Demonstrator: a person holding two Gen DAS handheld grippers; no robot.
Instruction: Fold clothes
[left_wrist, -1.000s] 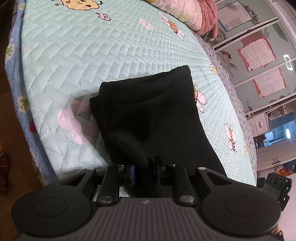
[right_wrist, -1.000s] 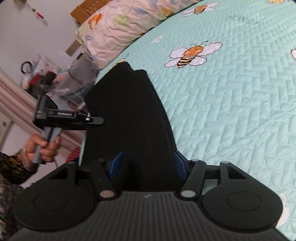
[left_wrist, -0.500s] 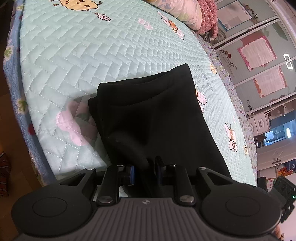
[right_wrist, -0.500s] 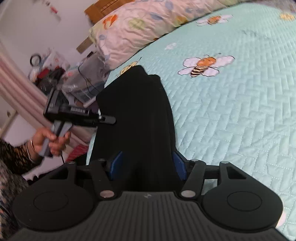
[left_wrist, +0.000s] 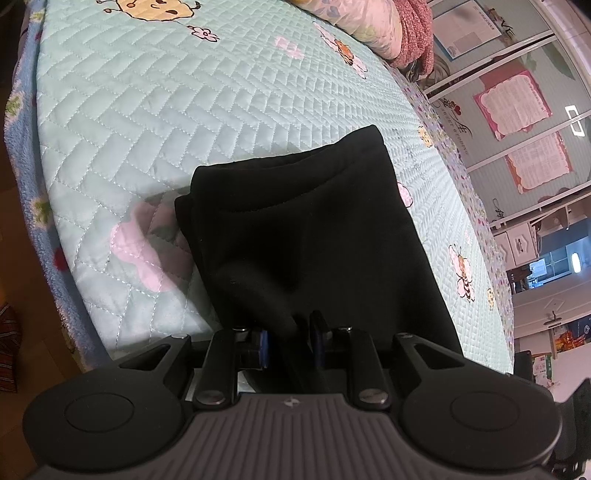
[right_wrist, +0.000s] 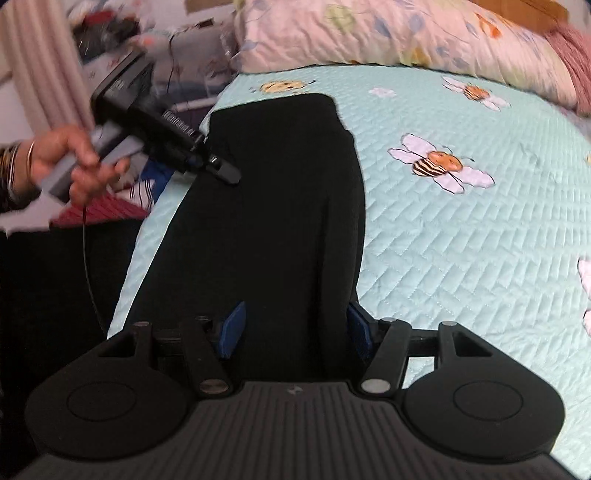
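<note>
A black garment (left_wrist: 314, 229) lies folded lengthwise on the mint quilted bedspread (left_wrist: 184, 110), near the bed's edge. My left gripper (left_wrist: 291, 332) is shut on a bunched fold at its near end. From the right wrist view the same garment (right_wrist: 280, 184) runs away from me as a long dark strip. A thick part of it fills the gap between the blue pads (right_wrist: 232, 326) of my right gripper (right_wrist: 295, 321), whose jaws stand wide around it. The left gripper (right_wrist: 225, 173), held by a hand (right_wrist: 74, 158), grips the strip's left edge farther up.
A floral pillow (right_wrist: 369, 33) lies across the head of the bed, with a pink knitted cloth (left_wrist: 413, 33) beside it. The bed's edge (left_wrist: 62, 280) drops to a wooden floor on the left. Striped cloth and clutter (right_wrist: 110, 210) sit beside the bed. Bare quilt (right_wrist: 461, 258) spreads to the right.
The right gripper has swung sideways and rolled, keeping the cloth between its pads, so the pillow now sits across the top of its view. The left gripper and the fold it holds stayed put.
</note>
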